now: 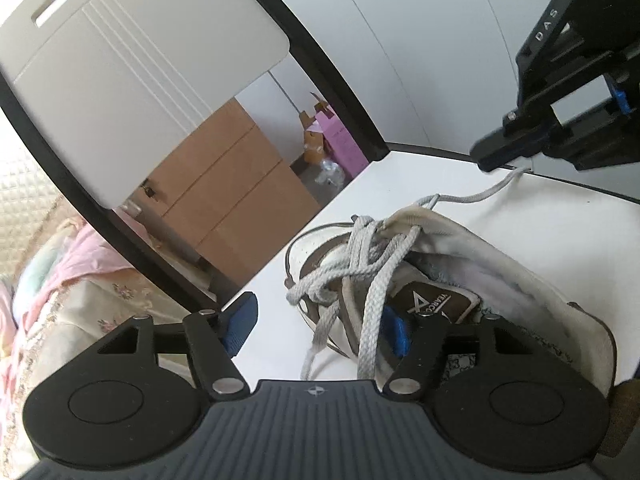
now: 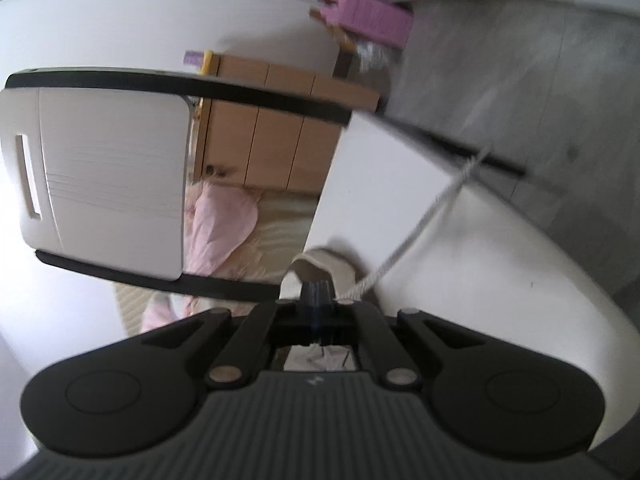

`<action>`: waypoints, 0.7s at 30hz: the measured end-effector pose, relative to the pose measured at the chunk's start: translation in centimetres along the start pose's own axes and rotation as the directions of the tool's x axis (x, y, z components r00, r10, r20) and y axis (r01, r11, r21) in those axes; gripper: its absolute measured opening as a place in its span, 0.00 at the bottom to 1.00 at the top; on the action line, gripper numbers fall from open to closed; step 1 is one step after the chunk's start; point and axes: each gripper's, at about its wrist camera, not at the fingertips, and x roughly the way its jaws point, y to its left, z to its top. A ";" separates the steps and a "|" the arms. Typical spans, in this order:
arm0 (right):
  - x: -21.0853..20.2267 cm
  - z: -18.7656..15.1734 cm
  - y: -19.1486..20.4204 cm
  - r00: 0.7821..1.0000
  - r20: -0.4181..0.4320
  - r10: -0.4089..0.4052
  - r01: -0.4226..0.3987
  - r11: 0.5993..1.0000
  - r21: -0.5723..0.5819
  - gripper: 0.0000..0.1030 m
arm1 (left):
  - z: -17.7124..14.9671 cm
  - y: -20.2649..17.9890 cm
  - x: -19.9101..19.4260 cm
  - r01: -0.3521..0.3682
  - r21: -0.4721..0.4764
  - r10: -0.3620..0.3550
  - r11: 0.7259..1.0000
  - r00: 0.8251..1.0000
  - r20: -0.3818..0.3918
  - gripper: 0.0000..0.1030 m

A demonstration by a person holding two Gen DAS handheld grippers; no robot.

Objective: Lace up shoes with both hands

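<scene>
A worn white shoe (image 1: pixel 500 264) lies on the white table (image 1: pixel 560 216), its grey laces (image 1: pixel 360 264) tangled loosely over the tongue. My left gripper (image 1: pixel 318 328) is open just in front of it. A hanging lace loop lies between its blue pads (image 1: pixel 240 324), but neither pad presses on it. My right gripper (image 1: pixel 490 158) hovers beyond the shoe at the upper right, shut on the end of one lace strand (image 1: pixel 472 198) that runs up from the top eyelets. In the blurred right wrist view the right gripper (image 2: pixel 318 292) is shut, and the lace (image 2: pixel 424 220) trails away up and to the right.
The table's edge runs close to the shoe on the left. Past it stand a white chair back (image 1: pixel 140 60) with a black frame, a wooden drawer unit (image 1: pixel 240 196), a pink box (image 1: pixel 340 140) on the floor and pink bedding (image 1: pixel 60 272).
</scene>
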 end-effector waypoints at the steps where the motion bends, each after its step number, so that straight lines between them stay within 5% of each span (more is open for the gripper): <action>1: 0.2 -0.1 -0.2 1.000 -0.023 0.001 -0.001 1.000 0.004 0.05 | 0.0 -0.1 0.0 -0.009 0.003 0.009 1.000 1.000 0.001 0.70; 4: 1.4 -0.6 -0.4 0.994 -0.099 0.054 -0.051 0.998 0.033 0.08 | -0.1 -0.4 0.1 -0.035 0.013 0.035 0.999 0.999 0.005 0.70; 6: 1.8 -1.0 0.1 0.991 -0.112 0.077 -0.073 0.997 0.040 0.29 | 0.1 -0.4 0.7 -0.044 0.015 0.044 0.999 0.999 0.002 0.71; 8: 1.9 -1.5 0.7 0.989 -0.113 0.101 -0.096 0.994 0.052 0.35 | 0.0 -0.4 0.8 -0.055 0.014 0.055 0.998 0.998 -0.003 0.71; 10: 2.4 -2.0 1.3 0.989 -0.124 0.085 -0.081 0.996 0.037 0.34 | 0.0 -0.4 0.7 -0.067 0.006 0.067 0.998 0.998 -0.017 0.71; 14: 3.3 -3.0 2.1 0.988 -0.132 0.077 -0.076 0.997 0.013 0.05 | -0.1 -0.4 0.7 -0.088 -0.022 0.087 0.996 0.995 -0.048 0.72; 21: 2.2 -3.0 3.1 0.999 -0.044 0.013 -0.017 0.996 -0.085 0.03 | -0.2 -0.2 0.6 -0.116 -0.093 0.107 0.989 0.989 -0.098 0.75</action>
